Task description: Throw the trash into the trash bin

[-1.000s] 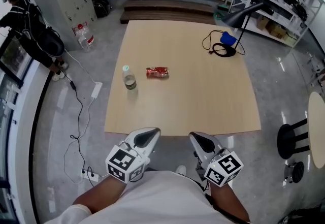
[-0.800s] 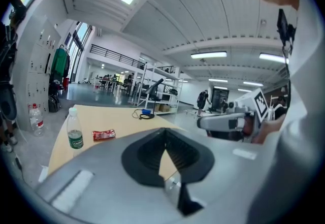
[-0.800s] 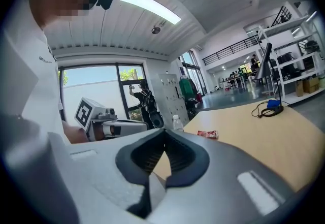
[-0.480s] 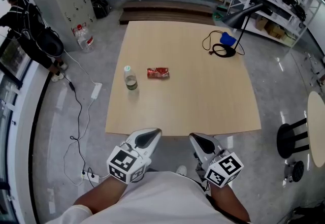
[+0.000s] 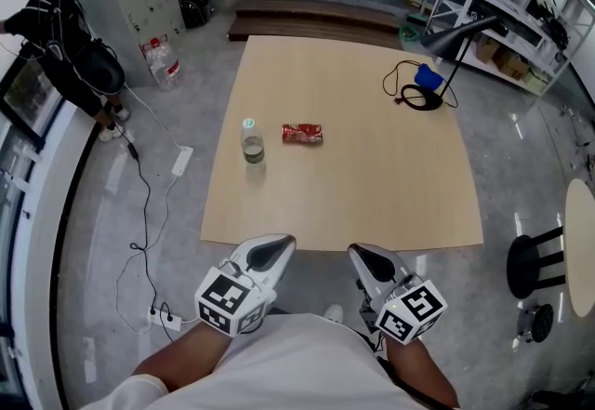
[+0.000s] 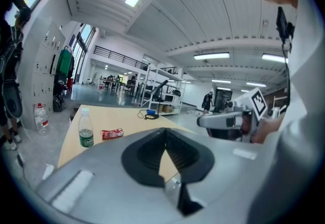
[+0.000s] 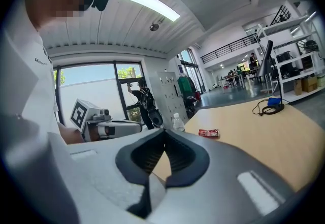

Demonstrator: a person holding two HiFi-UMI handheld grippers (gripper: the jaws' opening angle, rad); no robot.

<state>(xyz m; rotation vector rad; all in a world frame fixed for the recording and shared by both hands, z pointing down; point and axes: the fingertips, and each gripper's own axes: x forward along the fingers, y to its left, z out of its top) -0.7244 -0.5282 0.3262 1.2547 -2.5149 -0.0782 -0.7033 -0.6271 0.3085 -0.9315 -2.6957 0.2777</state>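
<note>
A crumpled red wrapper (image 5: 302,133) lies on the light wooden table (image 5: 372,194), left of its middle. Just left of it stands a small clear bottle (image 5: 252,140) with a green label. Both also show in the left gripper view as the bottle (image 6: 86,129) and wrapper (image 6: 112,134), and in the right gripper view as the wrapper (image 7: 208,132). My left gripper (image 5: 277,244) and right gripper (image 5: 362,253) hang side by side just short of the table's near edge, well away from both items. Each one, left (image 6: 165,130) and right (image 7: 164,131), is shut with nothing in it.
A black desk lamp (image 5: 429,98) with a cable and a blue object (image 5: 428,75) occupies the table's far right corner. On the floor at left lie a power strip (image 5: 181,160) and cords. A person (image 5: 65,55) stands far left. A black stool (image 5: 535,259) is at right, shelving behind.
The head view has shifted slightly, so the table, bottle and wrapper sit a bit lower and to the right in the picture. Both grippers have stayed still and shut.
</note>
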